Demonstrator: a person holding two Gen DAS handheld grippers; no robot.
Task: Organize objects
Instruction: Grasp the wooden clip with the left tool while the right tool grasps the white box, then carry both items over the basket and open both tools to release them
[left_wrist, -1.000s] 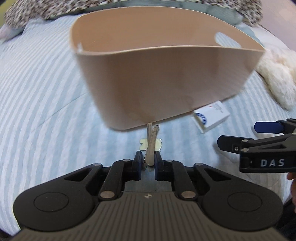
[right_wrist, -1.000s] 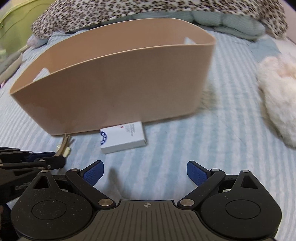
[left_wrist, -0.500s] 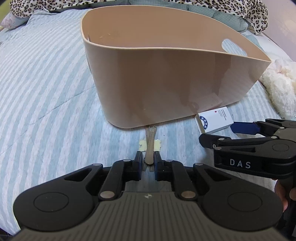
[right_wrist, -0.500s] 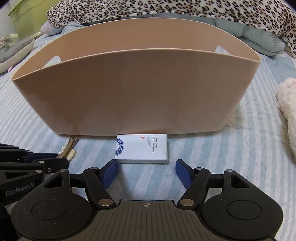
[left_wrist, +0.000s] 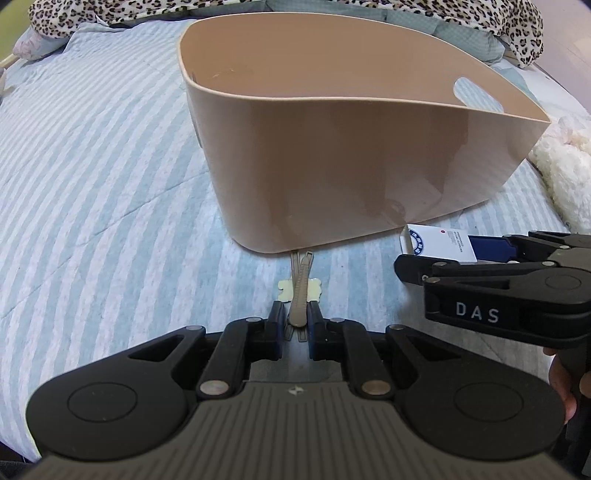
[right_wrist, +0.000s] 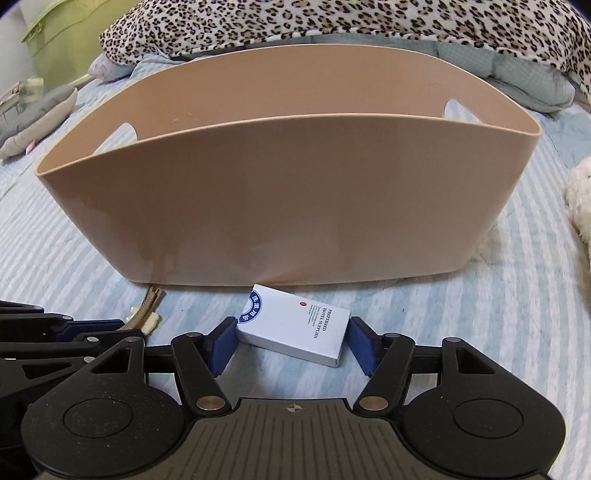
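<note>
A tan plastic basket (left_wrist: 351, 166) with handle cut-outs stands on the striped bed; it fills the right wrist view (right_wrist: 277, 199). My left gripper (left_wrist: 297, 321) is shut on a beige hair clip (left_wrist: 300, 291) with a pale yellow ornament, low over the bedding just in front of the basket. The clip also shows in the right wrist view (right_wrist: 142, 317). A small white box (right_wrist: 295, 332) with a blue emblem lies on the bedding before the basket. My right gripper (right_wrist: 293, 343) is open, its blue pads (right_wrist: 223, 343) on either side of the box, close to its ends.
A blue-and-white striped bedspread (left_wrist: 92, 184) covers the bed. A leopard-print blanket (right_wrist: 332, 22) lies behind the basket. A white fluffy item (left_wrist: 565, 173) lies at the right. A grey soft item (right_wrist: 40, 114) and a green bin (right_wrist: 62, 40) are at the far left.
My right gripper has moved forward and down to the white box and narrowed, so its pads now flank the box. My left gripper keeps holding the clip, a little closer to the basket.
</note>
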